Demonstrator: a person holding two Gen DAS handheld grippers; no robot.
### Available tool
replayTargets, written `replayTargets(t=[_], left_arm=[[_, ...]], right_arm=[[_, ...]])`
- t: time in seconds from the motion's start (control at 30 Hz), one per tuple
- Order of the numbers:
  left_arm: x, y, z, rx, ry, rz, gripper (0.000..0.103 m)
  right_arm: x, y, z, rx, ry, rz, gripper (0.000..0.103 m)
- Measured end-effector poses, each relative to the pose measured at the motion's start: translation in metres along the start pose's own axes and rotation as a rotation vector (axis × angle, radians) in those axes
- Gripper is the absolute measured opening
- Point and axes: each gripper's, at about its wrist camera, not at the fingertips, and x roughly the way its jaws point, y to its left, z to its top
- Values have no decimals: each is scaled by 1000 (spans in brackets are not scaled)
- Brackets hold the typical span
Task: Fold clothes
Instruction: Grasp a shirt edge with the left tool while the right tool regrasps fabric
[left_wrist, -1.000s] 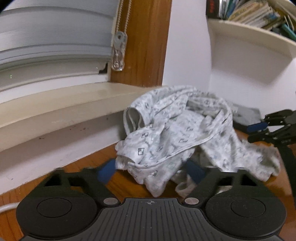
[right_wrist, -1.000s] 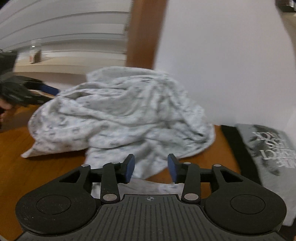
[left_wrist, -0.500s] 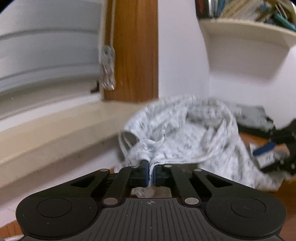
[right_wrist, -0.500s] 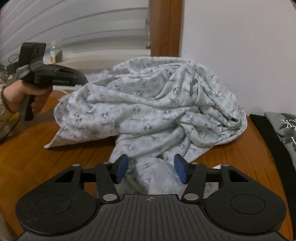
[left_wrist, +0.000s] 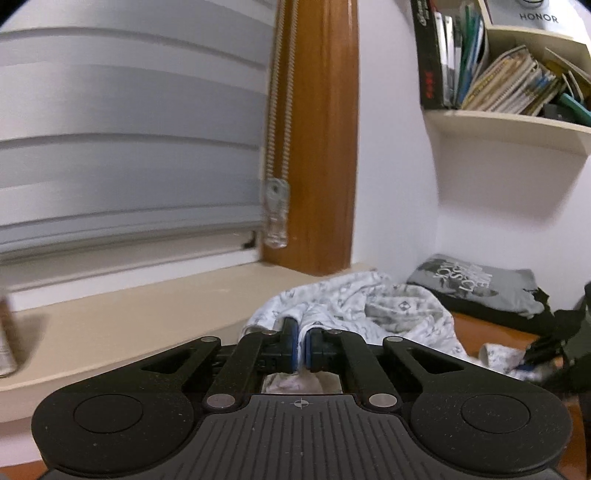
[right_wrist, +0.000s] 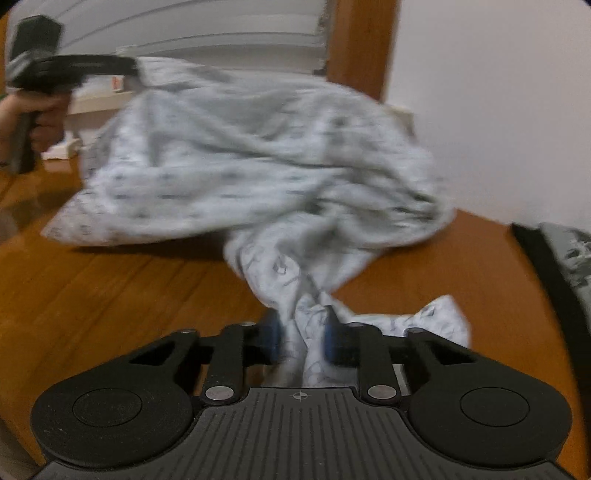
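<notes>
Pinching the patterned white garment (left_wrist: 402, 317), the left gripper (left_wrist: 301, 349) has lifted it off the wooden table (right_wrist: 110, 291); the right gripper (right_wrist: 301, 334) is closing around a bunched end nearer the table edge, ready for spreading.

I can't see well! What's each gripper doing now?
Left gripper: shut on the patterned garment.
Right gripper: fingers closing, garment bunched between them.

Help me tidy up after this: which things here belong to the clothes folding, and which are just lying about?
In the job: white patterned crumpled garment; left gripper; right gripper.

Lying about: folded grey printed T-shirt; books on the cream wall shelf; clear blind-cord pull.
</notes>
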Motion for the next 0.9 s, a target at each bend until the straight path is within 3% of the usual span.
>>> replayTargets(t=[0.17,0.3,0.43,0.53,0.6,0.73,0.9], left_arm=[[-44,22,-1,-29,-7,39,4],[-60,23,6,-44,26,-7,4],[-53,13,9,-25,88,-59,9],[-44,7,2,-21,112,-77,26],[-35,6,-2,-19,131,-49,54],[-28,5,-16,4,171,-49,60],[-29,3,-24,-1,155,-64,60]], right_arm=[[-30,-18,19,-48,-57,-114,20],[-64,-33,50,-113,-141,-248,19],[-88,-44,88,-164,-247,-417,19],[-89,-51,106,-166,-295,-553,20],[-81,-59,112,-147,-276,-616,21],[-40,-80,95,-98,-78,-558,28],[-23,-84,53,-52,-4,-458,37]])
